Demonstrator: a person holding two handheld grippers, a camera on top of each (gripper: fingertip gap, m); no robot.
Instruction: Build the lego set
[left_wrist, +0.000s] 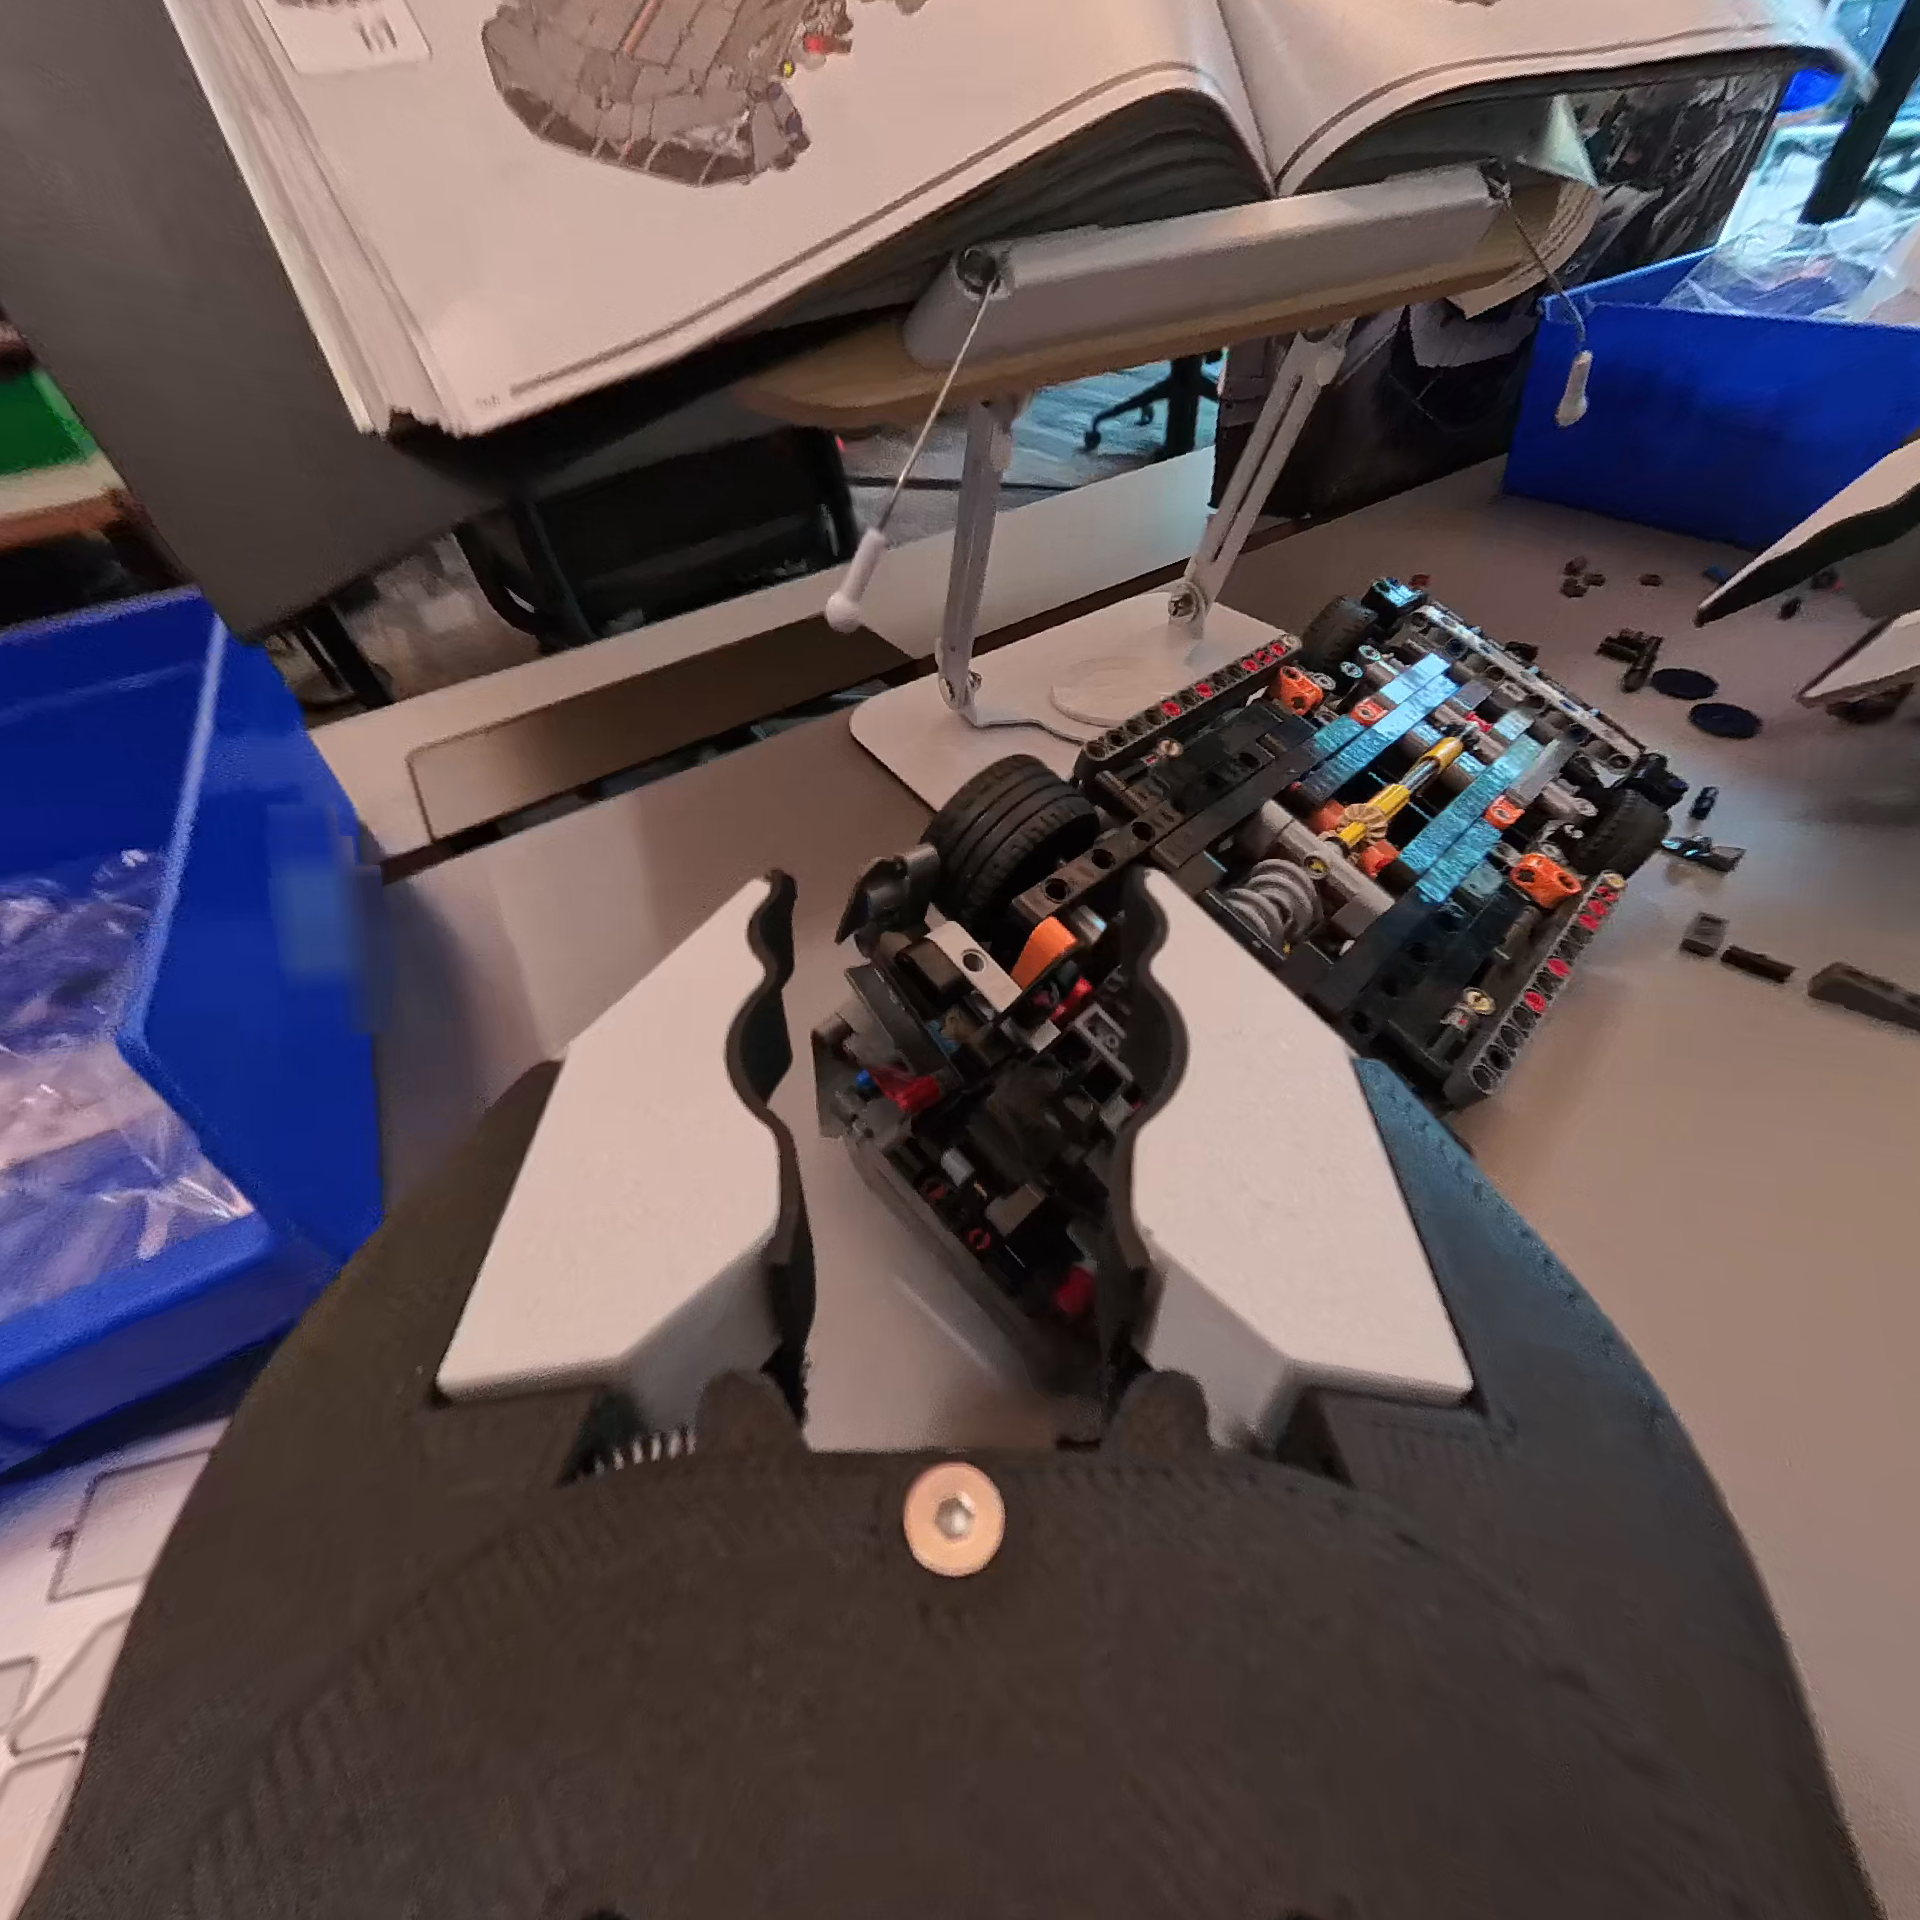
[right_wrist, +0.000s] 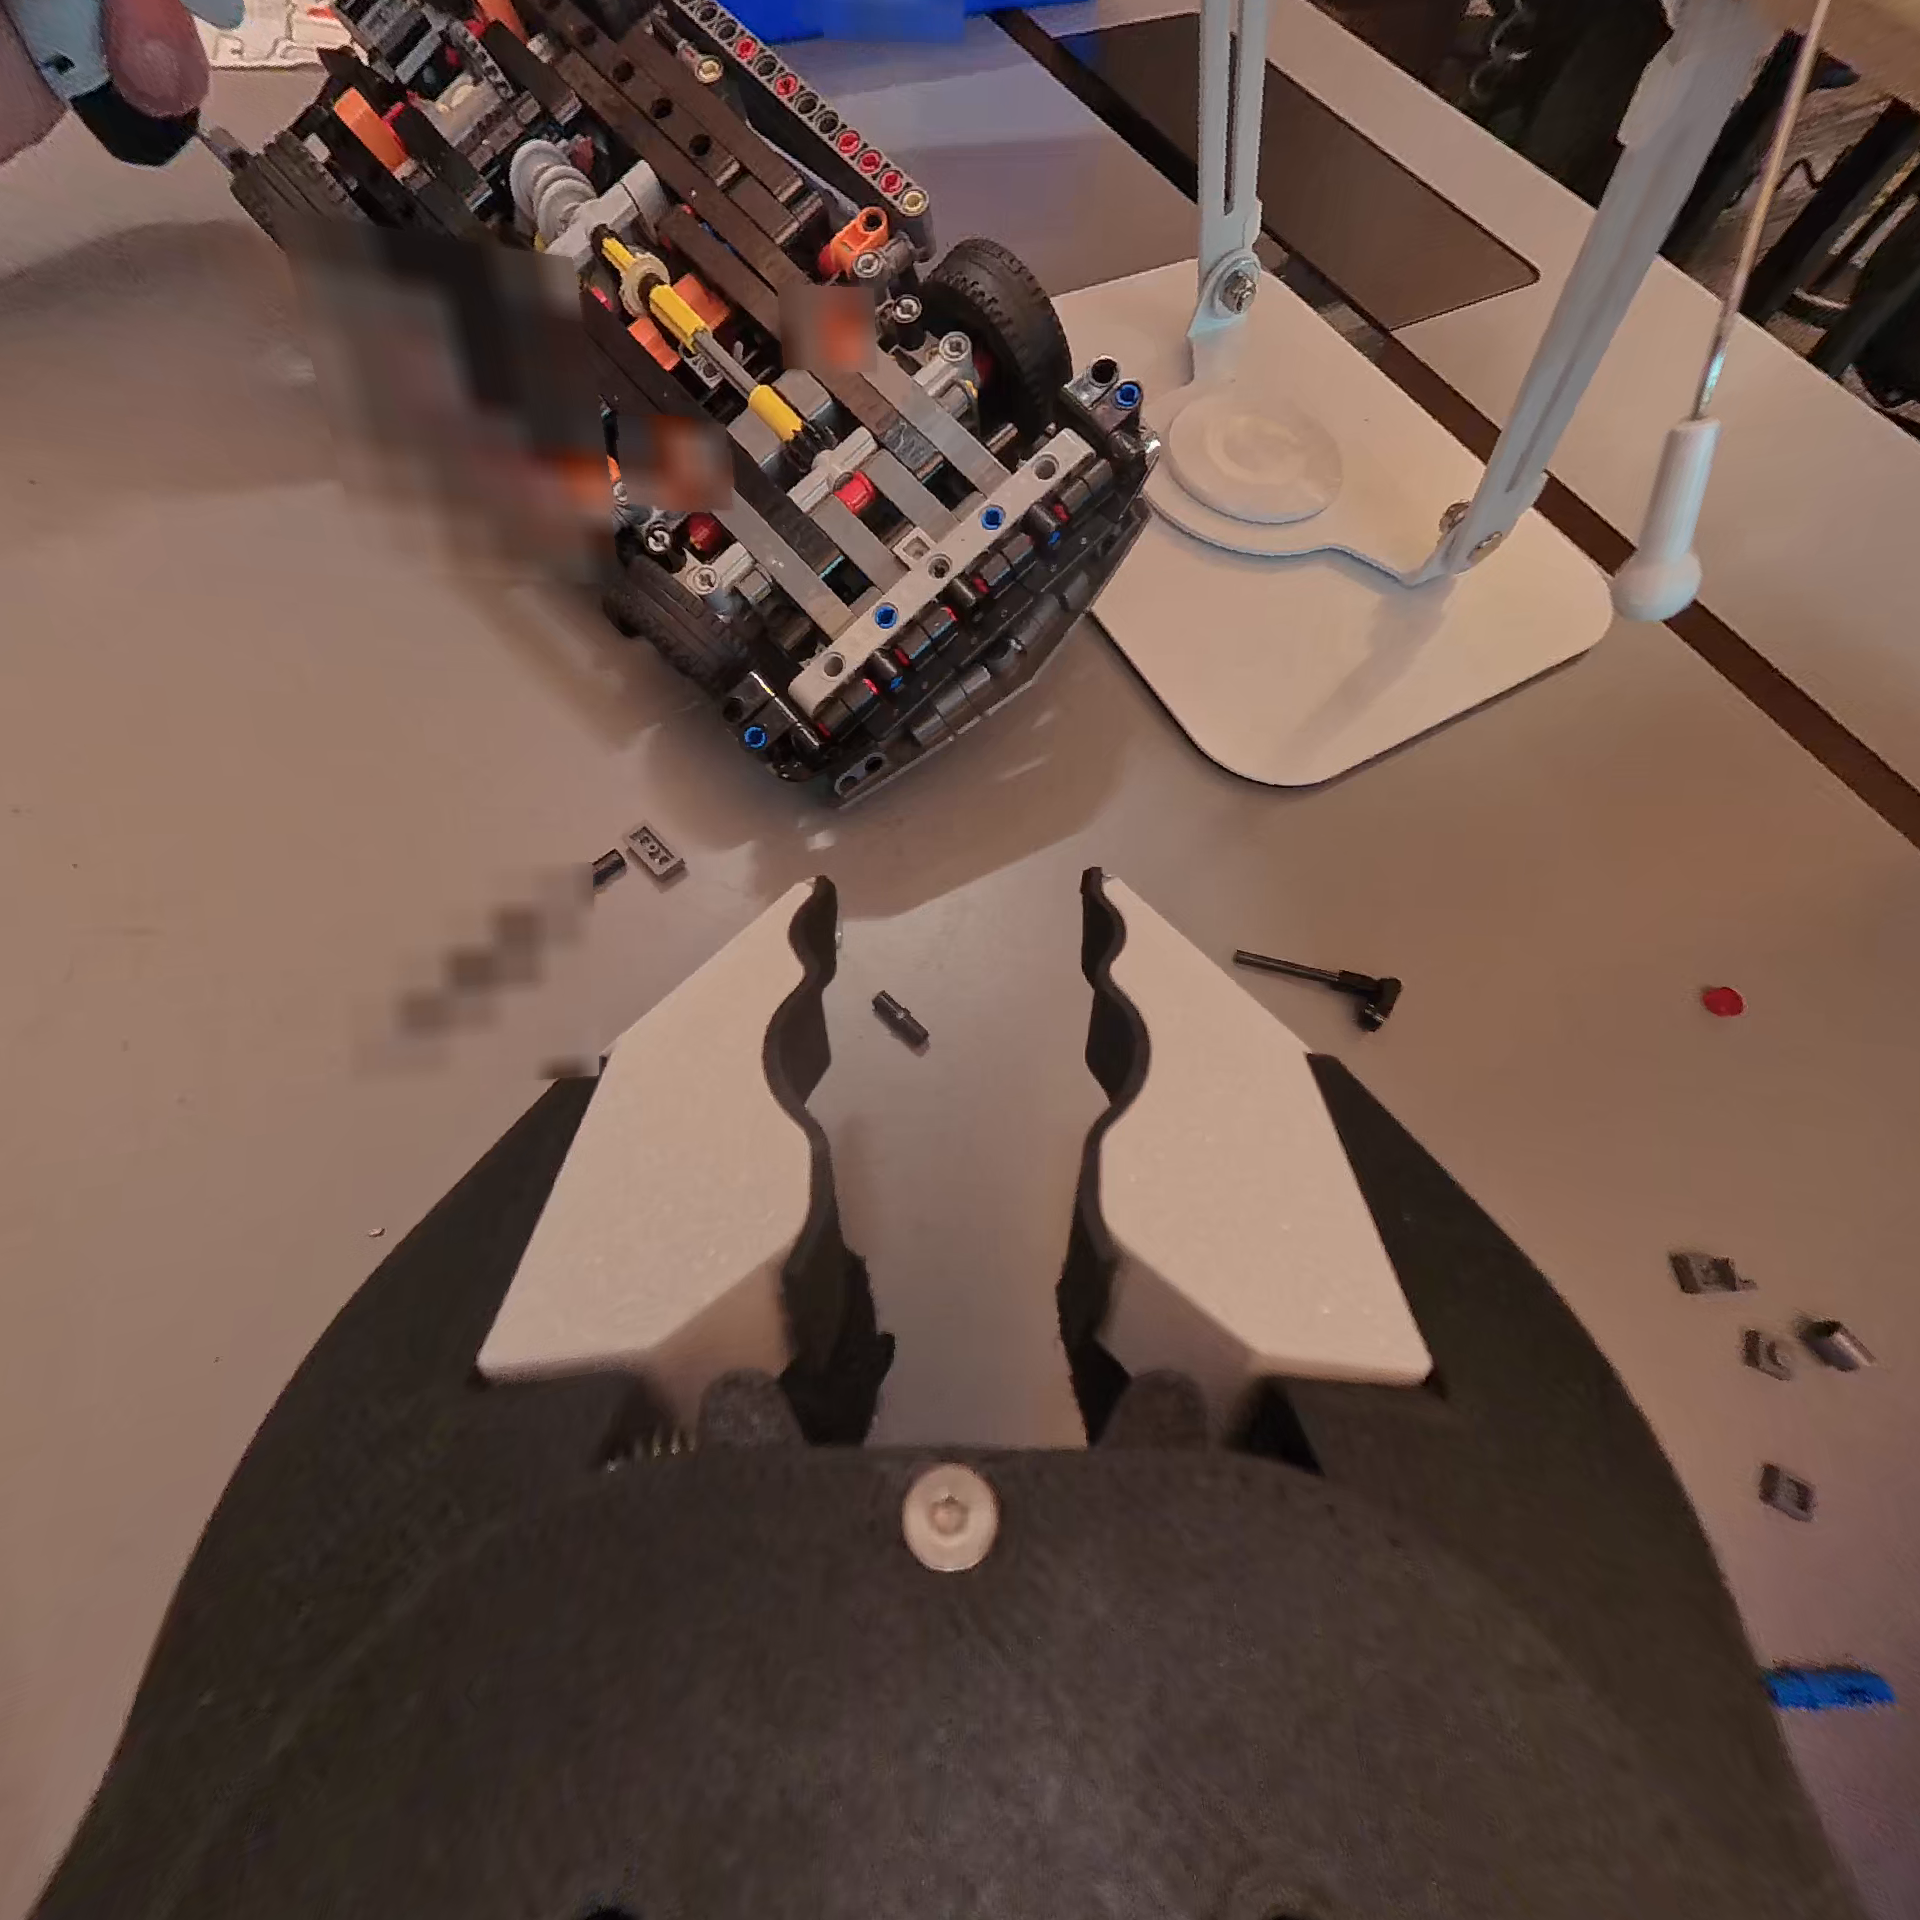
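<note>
The lego car chassis (left_wrist: 1382, 821) is black with orange, yellow and teal parts. It is tilted with its underside towards me. Its far end rests on the grey table (right_wrist: 260, 727). My left gripper (left_wrist: 961, 883) is closed around its near end, with the right finger (left_wrist: 1247, 1143) pressed against it. The chassis also shows in the right wrist view (right_wrist: 831, 468). My right gripper (right_wrist: 956, 883) is open and empty just above the table. A small black pin (right_wrist: 900, 1018) lies between its fingers. A hand (right_wrist: 94, 62) shows at the top left.
An open instruction book (left_wrist: 727, 208) sits on a white stand (right_wrist: 1351, 623) right behind the car. Blue bins (left_wrist: 156, 935) (left_wrist: 1714, 416) stand on both sides. A black axle (right_wrist: 1325, 982), a red round piece (right_wrist: 1722, 1001) and small grey pieces (right_wrist: 1766, 1351) lie loose. About 30 centimeters separates my left fingertips from my right. About 10 centimeters separates my right fingertips from the black axle (right_wrist: 1325, 982).
</note>
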